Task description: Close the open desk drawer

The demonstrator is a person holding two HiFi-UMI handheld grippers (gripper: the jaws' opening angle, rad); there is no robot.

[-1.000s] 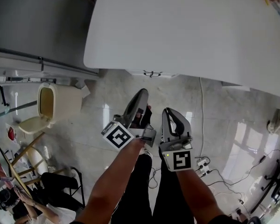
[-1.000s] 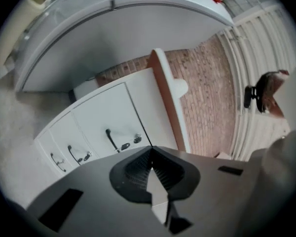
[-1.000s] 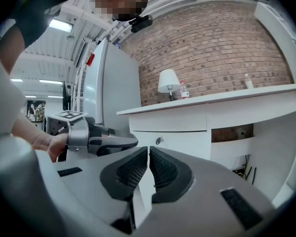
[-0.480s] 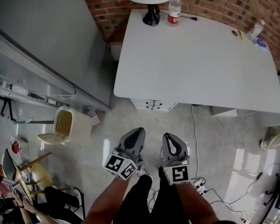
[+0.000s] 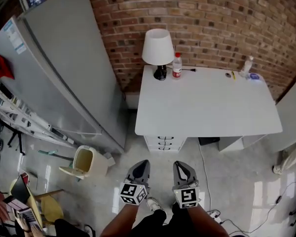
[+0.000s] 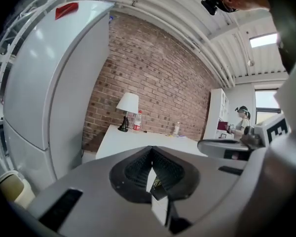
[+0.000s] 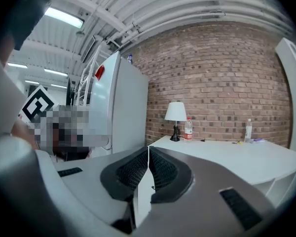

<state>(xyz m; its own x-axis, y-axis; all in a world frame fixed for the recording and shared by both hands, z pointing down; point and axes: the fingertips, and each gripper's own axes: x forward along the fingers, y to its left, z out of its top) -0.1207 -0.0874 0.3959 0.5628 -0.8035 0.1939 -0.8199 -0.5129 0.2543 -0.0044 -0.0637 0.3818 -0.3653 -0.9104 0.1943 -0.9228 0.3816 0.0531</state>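
**A:** so what's the room like looking down from the head view?

**B:** brick wall (image 5: pixel 212 19) runs across 12 o'clock, with a white desk (image 5: pixel 207 102) pushed up against it. The desk top is mostly bare. There's a lamp (image 5: pixel 157 47) and a bottle (image 5: pixel 177 65) side by side at its 11 o'clock corner, and a smaller bottle (image 5: pixel 245 64) plus tiny bits I can't make out at 1. A big grey fridge (image 5: pixel 59 83) fills 10 o'clock, just beside the desk's left edge. A beige bin (image 5: pixel 89 163) with its lid flipped open sits on the pale glossy floor (image 5: pixel 232 172) at 9.

**A:** and the drawer?

**B:** the drawer stack (image 5: pixel 165 143) is under the desk's near edge at the left end, dead at 12 from the claws. It has three fronts with handles. From up here I can't tell whether one sticks out.

**A:** claws?

**B:** left claw (image 5: pixel 141 164) and right claw (image 5: pixel 182 165) are side by side at 6, both pinched closed on nothing and well apart from the drawers. There's open floor between them and the desk, and a cable (image 5: pixel 203 164) trails down just to their 3 o'clock.
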